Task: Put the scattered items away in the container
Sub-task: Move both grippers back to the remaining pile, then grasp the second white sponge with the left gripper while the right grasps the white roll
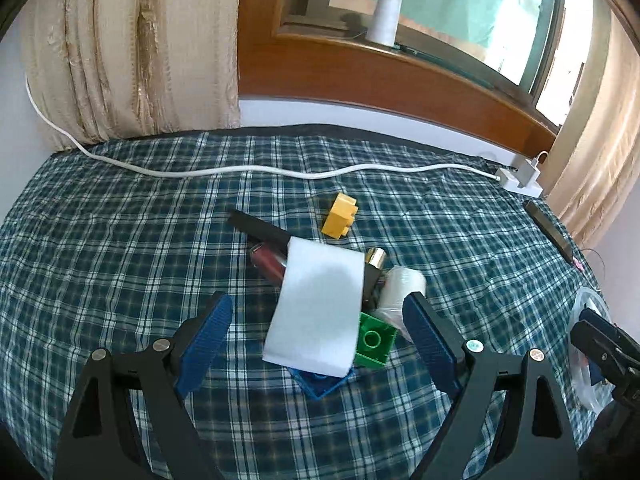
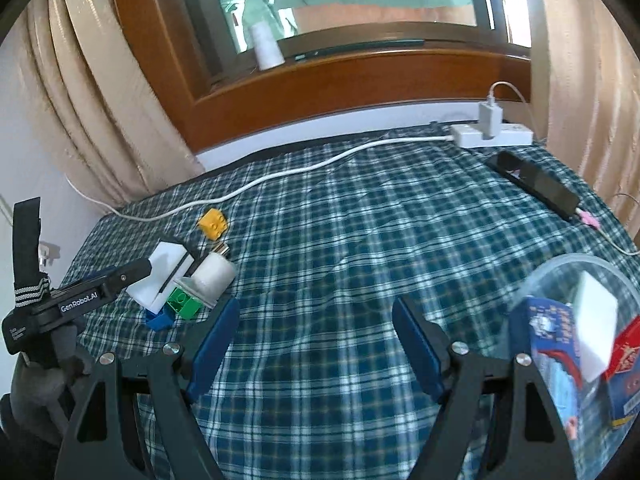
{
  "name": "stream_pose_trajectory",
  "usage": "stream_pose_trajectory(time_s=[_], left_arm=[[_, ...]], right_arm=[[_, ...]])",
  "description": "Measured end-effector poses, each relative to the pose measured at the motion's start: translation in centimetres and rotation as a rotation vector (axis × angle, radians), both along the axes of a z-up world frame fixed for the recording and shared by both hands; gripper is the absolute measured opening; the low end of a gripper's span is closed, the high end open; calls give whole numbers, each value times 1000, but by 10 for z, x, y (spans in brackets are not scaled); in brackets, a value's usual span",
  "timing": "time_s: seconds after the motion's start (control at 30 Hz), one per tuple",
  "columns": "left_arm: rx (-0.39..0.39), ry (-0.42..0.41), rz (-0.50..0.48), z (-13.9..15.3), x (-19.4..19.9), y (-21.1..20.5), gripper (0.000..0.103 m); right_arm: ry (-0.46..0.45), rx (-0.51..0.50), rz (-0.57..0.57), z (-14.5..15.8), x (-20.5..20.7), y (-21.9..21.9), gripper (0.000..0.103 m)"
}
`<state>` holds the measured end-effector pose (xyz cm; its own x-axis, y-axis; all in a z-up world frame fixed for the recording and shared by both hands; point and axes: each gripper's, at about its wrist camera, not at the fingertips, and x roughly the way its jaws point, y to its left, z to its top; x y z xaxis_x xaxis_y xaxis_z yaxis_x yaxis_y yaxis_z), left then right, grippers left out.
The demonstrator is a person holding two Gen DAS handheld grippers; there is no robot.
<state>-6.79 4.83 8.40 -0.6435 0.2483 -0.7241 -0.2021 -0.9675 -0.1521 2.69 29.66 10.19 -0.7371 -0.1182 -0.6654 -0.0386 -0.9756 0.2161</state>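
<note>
A small heap lies on the plaid cloth: a white card point(image 1: 320, 304) over a black bar point(image 1: 260, 228), a dark red tube point(image 1: 269, 261), a gold cap point(image 1: 376, 257), a white roll point(image 1: 402, 286), a green brick point(image 1: 374, 342) and a blue brick point(image 1: 322, 384). A yellow brick point(image 1: 340, 215) lies just beyond. My left gripper point(image 1: 318, 336) is open around the heap, holding nothing. My right gripper point(image 2: 316, 340) is open and empty over bare cloth, with the heap point(image 2: 192, 280) to its left. A clear container point(image 2: 580, 336) at right holds boxes and a white block.
A white cable point(image 1: 248, 170) crosses the far side to a power strip point(image 2: 492, 134) with a charger. A black phone point(image 2: 536, 184) lies at far right. Curtains, a wooden window sill and a white cup point(image 1: 384, 18) stand behind.
</note>
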Motion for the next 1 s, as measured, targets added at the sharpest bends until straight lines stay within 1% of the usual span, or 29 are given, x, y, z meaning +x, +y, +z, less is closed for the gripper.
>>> stream_pose_trajectory(time_s=[0.2, 0.47, 0.6, 0.63, 0.67, 0.7, 0.77, 0.8, 1.0], left_arm=[[2, -18, -21, -6, -5, 2, 90], [-37, -30, -17, -21, -21, 8, 90], [-20, -57, -7, -30, -26, 1, 90], [-16, -56, 0, -32, -25, -2, 88], [-15, -56, 7, -33, -24, -4, 79], [-12, -59, 10, -35, -24, -5, 74], [19, -67, 15, -35, -24, -10, 59], [30, -68, 20, -34, -24, -12, 55], [44, -29, 64, -24, -16, -26, 55]], right_arm=[[-42, -13, 26, -10, -19, -12, 82], [-62, -16, 58, -19, -37, -28, 82], [-72, -23, 71, -21, -46, -35, 82], [-74, -26, 75, -22, -50, -37, 82], [-76, -29, 78, -22, -53, -38, 82], [-78, -33, 83, -23, -55, -40, 82], [-82, -43, 93, -24, -61, -44, 82], [-82, -46, 98, -24, -63, -46, 82], [-89, -51, 146, -23, -76, -62, 82]])
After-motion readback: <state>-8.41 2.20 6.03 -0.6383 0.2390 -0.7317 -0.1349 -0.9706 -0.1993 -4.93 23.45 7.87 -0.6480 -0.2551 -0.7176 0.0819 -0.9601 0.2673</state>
